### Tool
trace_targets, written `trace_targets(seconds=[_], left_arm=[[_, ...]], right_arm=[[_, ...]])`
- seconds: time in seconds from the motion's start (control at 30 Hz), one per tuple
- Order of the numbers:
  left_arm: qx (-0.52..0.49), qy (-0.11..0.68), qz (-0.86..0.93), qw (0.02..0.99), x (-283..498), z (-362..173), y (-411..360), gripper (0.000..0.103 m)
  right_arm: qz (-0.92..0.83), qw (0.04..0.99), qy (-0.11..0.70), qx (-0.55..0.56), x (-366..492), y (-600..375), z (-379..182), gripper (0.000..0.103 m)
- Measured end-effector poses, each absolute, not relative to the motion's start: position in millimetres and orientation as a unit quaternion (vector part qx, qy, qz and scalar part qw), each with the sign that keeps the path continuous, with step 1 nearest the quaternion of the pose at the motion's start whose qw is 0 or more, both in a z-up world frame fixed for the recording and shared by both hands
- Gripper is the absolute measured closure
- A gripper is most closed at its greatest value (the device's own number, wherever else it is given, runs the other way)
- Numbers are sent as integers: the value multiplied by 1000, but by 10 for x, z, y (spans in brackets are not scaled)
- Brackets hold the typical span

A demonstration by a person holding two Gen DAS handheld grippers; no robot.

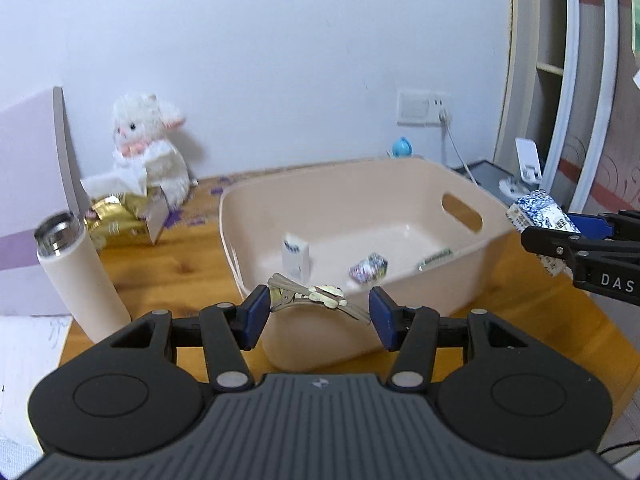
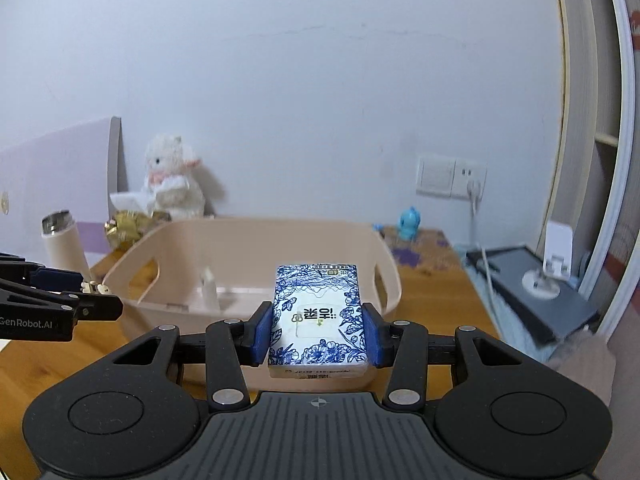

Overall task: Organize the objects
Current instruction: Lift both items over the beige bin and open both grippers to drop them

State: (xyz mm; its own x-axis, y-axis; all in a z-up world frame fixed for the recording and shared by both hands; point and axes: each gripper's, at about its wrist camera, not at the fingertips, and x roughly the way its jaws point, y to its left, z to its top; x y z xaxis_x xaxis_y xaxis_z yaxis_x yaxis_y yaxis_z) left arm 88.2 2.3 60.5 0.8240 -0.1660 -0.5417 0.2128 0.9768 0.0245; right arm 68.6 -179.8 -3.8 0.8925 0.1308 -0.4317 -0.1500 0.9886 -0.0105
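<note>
Now both claws are at the drop-off step over the beige bin [image 1: 360, 184] on the table. The right gripper [image 2: 318, 330] clamps a tissue pack [image 2: 318, 316] above the bin's near rim; the left gripper [image 1: 318, 312], spread wide, has a hair clip [image 1: 316, 298] between its pads, seemingly loose. Next: release inside.

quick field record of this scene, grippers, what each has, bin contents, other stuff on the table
left gripper: open, a hair clip between its fingers, touching only the left pad, over the near rim of the bin
right gripper: shut on the tissue pack, blue floral wrapper, at the bin's edge
bin: beige plastic, slot handles; holds a small white box, a small purple packet, a thin green item
table: wooden
also on table: cream flask, plush lamb, gold bag, blue toy
</note>
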Motion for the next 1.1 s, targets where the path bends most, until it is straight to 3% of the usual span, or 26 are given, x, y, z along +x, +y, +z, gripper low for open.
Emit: trace_targets(seconds=[0.33, 0.57, 1.1], left_arm=[[51, 265, -83, 959, 1346, 821, -42, 47], [56, 296, -67, 951, 1807, 692, -73, 47], [105, 374, -57, 919, 2406, 198, -256, 46]], right_arm=[[67, 979, 193, -24, 1005, -1799, 175, 60], [57, 978, 199, -21, 1357, -1756, 182, 60], [49, 955, 287, -54, 2082, -1511, -233, 60]])
